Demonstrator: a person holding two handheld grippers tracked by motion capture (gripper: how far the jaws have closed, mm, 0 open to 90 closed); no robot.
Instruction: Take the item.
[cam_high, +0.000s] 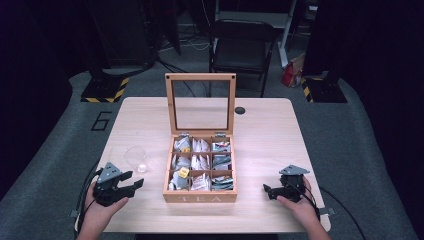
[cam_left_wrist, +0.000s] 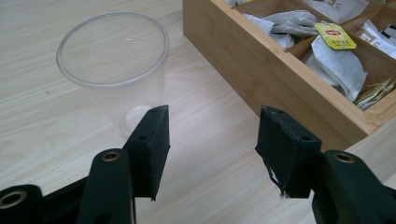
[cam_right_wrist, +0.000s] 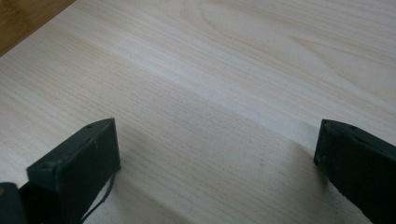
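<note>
A wooden tea box (cam_high: 200, 197) stands open mid-table, its glass lid (cam_high: 200, 76) upright. Its compartments hold several tea bags, one with a yellow tag (cam_high: 183, 172). Left of the box stands an empty clear plastic cup (cam_high: 136, 157). My left gripper (cam_high: 134, 181) is held near the front left, open, with nothing between its jaws. In the left gripper view the gripper (cam_left_wrist: 212, 135) points at the bare table between the cup (cam_left_wrist: 112, 51) and the box wall (cam_left_wrist: 261, 70). My right gripper (cam_high: 267, 192) rests front right, open wide over bare wood (cam_right_wrist: 217, 149).
A small black round cap (cam_high: 240, 110) lies on the table (cam_high: 270, 145) behind the box at the right. A folding chair (cam_high: 242, 45) stands beyond the far edge. Bare wood lies between the box and my right gripper.
</note>
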